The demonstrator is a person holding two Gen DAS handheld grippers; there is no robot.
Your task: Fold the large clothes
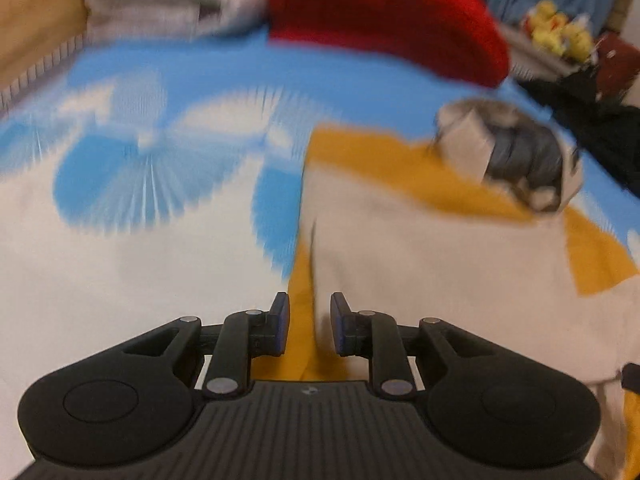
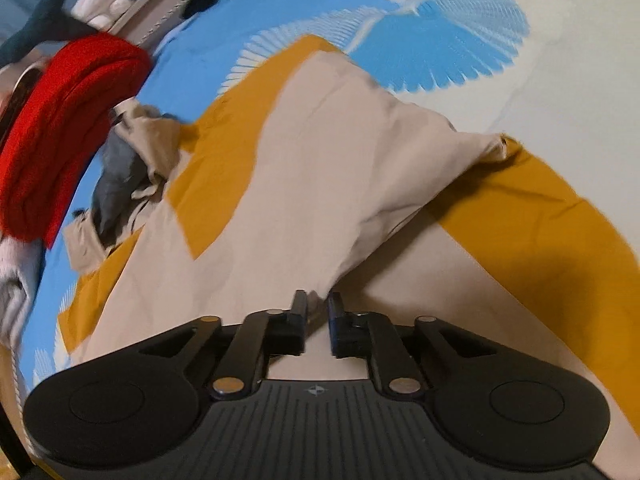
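On blue-white patterned bedsheet: beige & mustard-yellow cloth garment spread flat. R gripper jaws narrow, pinching raised beige fold. L gripper narrow, straddling garment edge, grip unclear.

Left wrist view smeared by motion blur: bedspread pattern streaked, yellow toys indistinct. Garment cut off at lower right edge. Red cloth cropped at left edge.
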